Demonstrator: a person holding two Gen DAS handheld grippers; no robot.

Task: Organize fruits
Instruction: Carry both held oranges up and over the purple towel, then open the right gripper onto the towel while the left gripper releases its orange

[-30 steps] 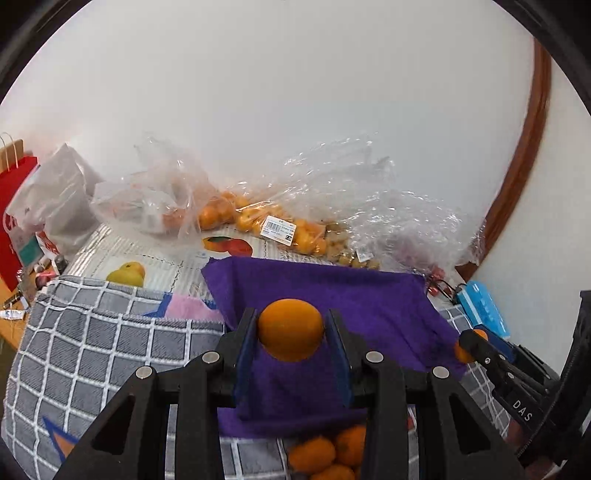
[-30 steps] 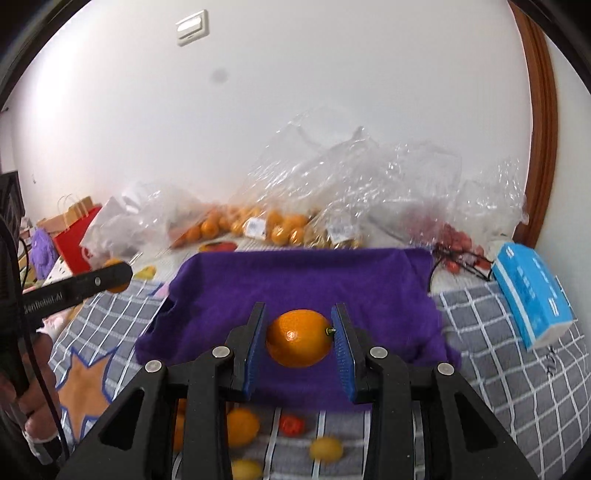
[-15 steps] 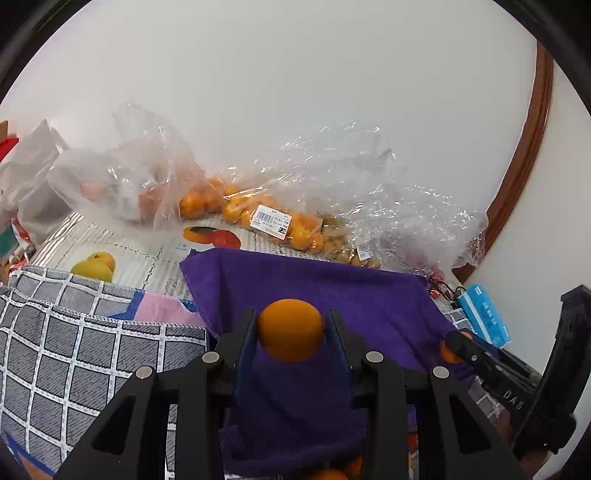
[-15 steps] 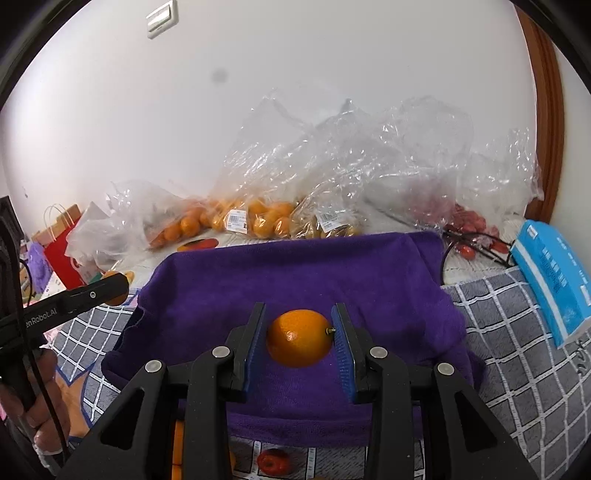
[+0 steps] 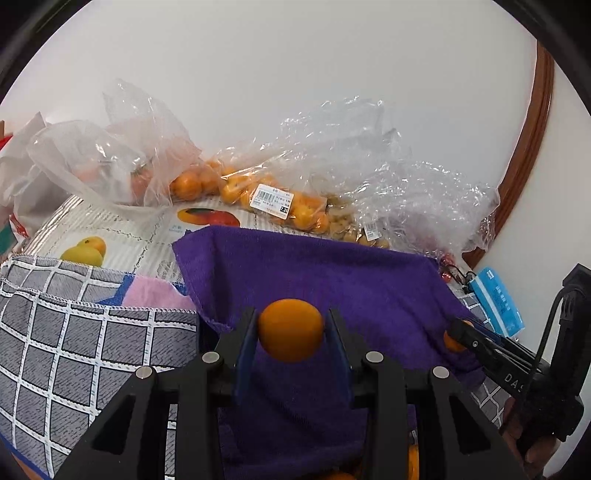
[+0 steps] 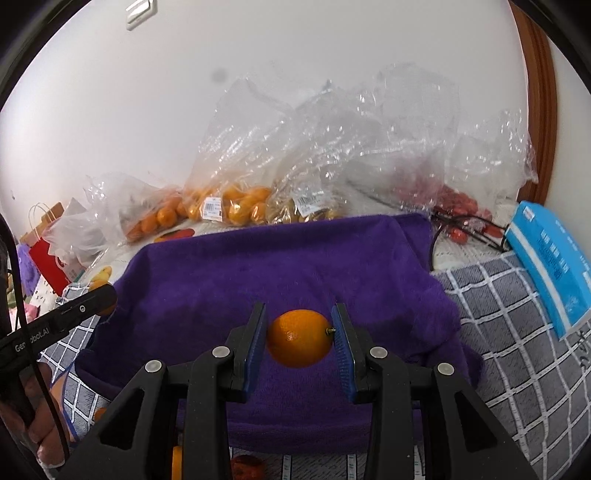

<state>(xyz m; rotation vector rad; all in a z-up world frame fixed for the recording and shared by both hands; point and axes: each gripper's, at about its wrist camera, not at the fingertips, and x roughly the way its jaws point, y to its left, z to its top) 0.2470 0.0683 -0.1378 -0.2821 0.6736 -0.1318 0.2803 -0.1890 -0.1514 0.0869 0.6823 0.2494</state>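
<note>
each tool grips one orange: the left tool (image 5: 290,330) holds an orange (image 5: 290,329), the right tool (image 6: 299,338) another orange (image 6: 300,338), both above the purple towel (image 6: 280,273). neither is set down yet; loose fruit (image 6: 246,468) below the towel's near edge remains unsorted.

A plain white wall (image 6: 295,55) stands behind, a switch plate (image 6: 139,14) high left, brown wooden trim (image 6: 539,92) far right.
</note>
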